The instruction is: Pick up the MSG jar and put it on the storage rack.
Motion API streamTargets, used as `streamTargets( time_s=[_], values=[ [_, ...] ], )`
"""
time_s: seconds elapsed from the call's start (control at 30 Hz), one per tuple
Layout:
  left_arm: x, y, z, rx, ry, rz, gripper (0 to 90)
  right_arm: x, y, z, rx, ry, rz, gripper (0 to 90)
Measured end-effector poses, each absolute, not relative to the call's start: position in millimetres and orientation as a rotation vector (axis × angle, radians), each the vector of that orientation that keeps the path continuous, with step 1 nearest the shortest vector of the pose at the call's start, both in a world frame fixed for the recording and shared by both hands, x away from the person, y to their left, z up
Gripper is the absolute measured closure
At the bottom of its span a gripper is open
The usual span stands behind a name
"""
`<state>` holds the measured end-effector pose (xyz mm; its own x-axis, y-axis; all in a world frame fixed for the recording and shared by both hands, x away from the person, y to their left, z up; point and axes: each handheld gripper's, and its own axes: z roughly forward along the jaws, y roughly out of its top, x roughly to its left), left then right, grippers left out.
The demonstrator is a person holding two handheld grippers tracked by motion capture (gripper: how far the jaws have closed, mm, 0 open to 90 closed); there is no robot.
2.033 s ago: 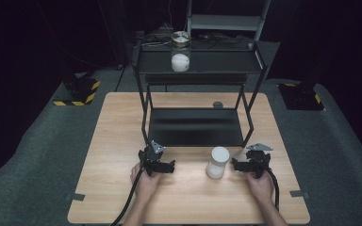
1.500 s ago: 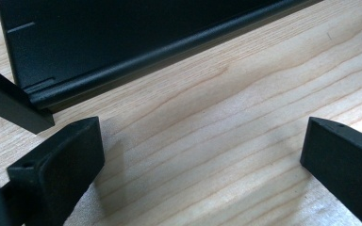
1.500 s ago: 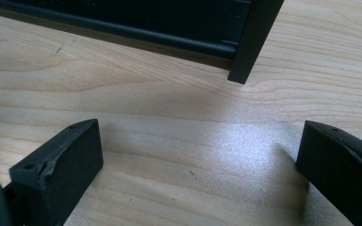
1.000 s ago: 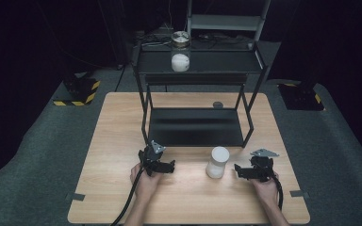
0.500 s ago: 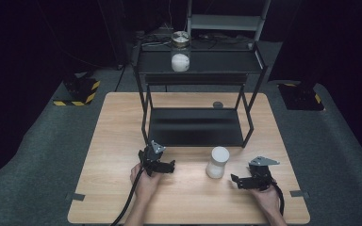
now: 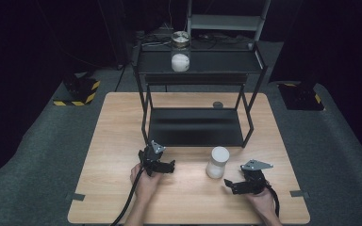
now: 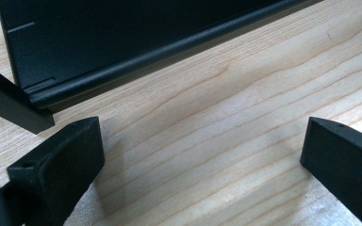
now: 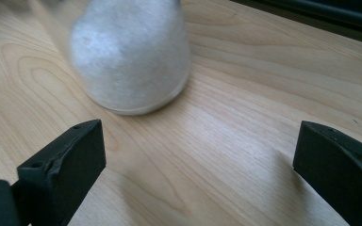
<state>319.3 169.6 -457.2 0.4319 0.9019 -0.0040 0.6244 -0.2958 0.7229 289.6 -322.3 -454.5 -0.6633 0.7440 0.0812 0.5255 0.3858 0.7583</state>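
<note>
Near the front edge of the wooden surface [image 6: 122,141], a white jar [image 6: 217,162] stands upright, just left of the right gripper [image 6: 245,184] (the nearer one), whose jaws gape wide and empty. Farther off, the left gripper [image 6: 159,165] is likewise spread and empty.

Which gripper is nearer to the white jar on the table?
The right gripper, just beside the white jar toward the person, jaws open. The left gripper rests farther away on its other side.
</note>
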Motion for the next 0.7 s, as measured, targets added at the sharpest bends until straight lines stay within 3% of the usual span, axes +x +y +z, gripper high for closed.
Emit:
streamTargets(
  time_s=[0.7],
  values=[
    [319.4, 169.7, -457.1, 2.032, 1.28, 0.543, 0.2, 296.5, -299.5, -451.2, 1.033, 2.389, 1.241, 4.0]
  ],
)
